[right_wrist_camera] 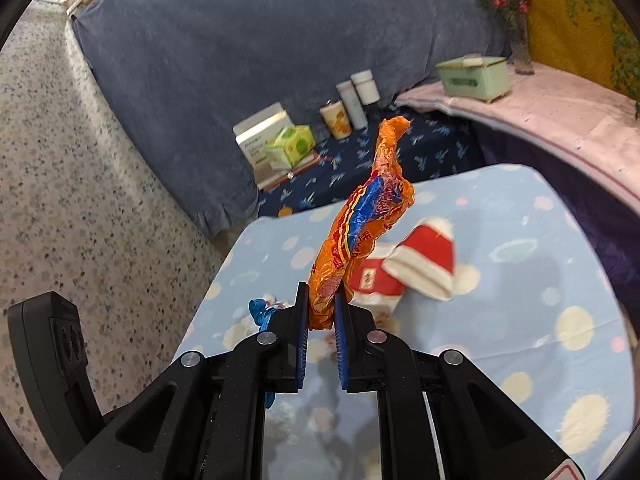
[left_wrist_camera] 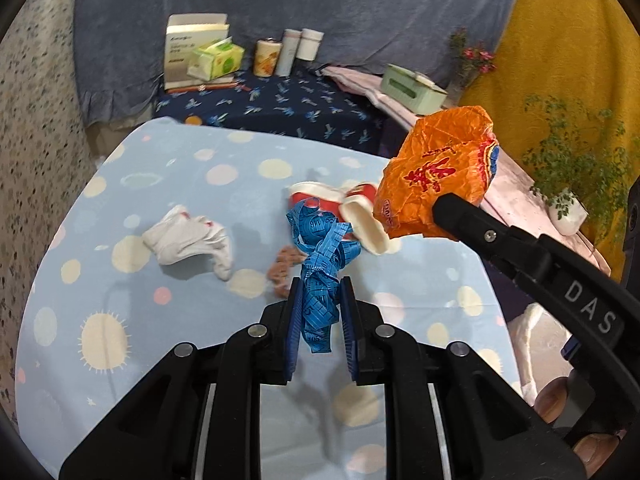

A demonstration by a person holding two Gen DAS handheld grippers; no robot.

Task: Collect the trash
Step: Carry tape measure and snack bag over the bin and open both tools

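Note:
My left gripper (left_wrist_camera: pixel 320 286) is shut on a tangled blue measuring tape (left_wrist_camera: pixel 322 252) and holds it above the light blue dotted tablecloth (left_wrist_camera: pixel 160 320). My right gripper (right_wrist_camera: pixel 322 298) is shut on a crumpled orange snack wrapper (right_wrist_camera: pixel 360 224), lifted above the table; the wrapper also shows in the left wrist view (left_wrist_camera: pixel 436 172). On the cloth lie two red-and-white paper cups (left_wrist_camera: pixel 360 216), a crumpled white tissue (left_wrist_camera: pixel 188 240) and a brownish scrap (left_wrist_camera: pixel 284 268). The cups also show in the right wrist view (right_wrist_camera: pixel 416 264).
Behind the table a dark blue patterned surface (left_wrist_camera: pixel 280 104) holds a white box (left_wrist_camera: pixel 192 48), a green tissue pack (left_wrist_camera: pixel 216 58) and several cans and bottles (left_wrist_camera: pixel 288 52). A mint green box (left_wrist_camera: pixel 412 88), flowers and a potted plant (left_wrist_camera: pixel 568 176) stand at right. Speckled floor lies left.

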